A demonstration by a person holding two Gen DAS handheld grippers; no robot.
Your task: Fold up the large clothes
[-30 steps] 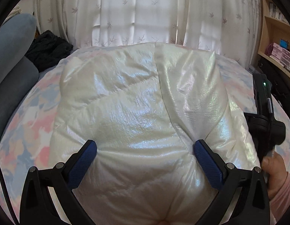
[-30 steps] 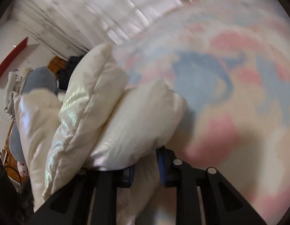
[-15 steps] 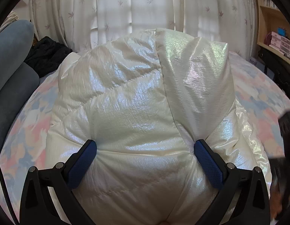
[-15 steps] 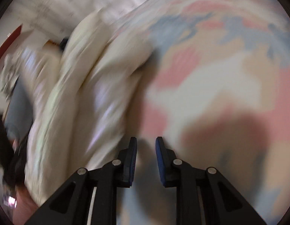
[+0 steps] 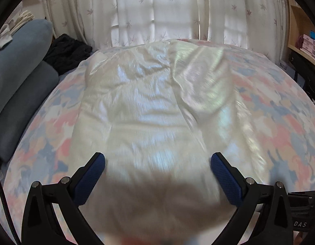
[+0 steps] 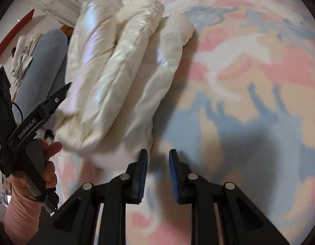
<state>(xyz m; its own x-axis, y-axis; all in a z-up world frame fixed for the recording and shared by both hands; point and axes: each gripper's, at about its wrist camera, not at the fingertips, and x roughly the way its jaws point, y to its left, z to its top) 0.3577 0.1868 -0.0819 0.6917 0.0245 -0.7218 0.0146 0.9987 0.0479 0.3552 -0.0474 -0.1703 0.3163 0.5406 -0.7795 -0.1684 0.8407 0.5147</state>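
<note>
A cream, shiny puffer jacket [image 5: 153,106] lies folded lengthwise on the pastel bedsheet [image 5: 279,112]. My left gripper [image 5: 157,163] is open wide, and its blue pads straddle the jacket's near end, which is blurred. In the right wrist view the jacket [image 6: 120,77] shows as stacked puffy folds at the upper left. There the left gripper [image 6: 55,100], held by a hand [image 6: 49,163] in a pink sleeve, meets the jacket's edge. My right gripper [image 6: 158,159] hovers over the sheet just right of the jacket. A narrow gap separates its pads, with nothing between them.
Grey-blue pillows [image 5: 20,77] and a black garment [image 5: 65,49] lie at the bed's left. White curtains [image 5: 157,10] hang behind the bed. A wooden shelf [image 5: 306,40] with boxes stands at the right. Bare sheet [image 6: 249,102] spreads right of the jacket.
The right gripper let go of a jacket fold and moved off over the bare sheet. The jacket bulged up toward the left camera, then settled lower and flatter.
</note>
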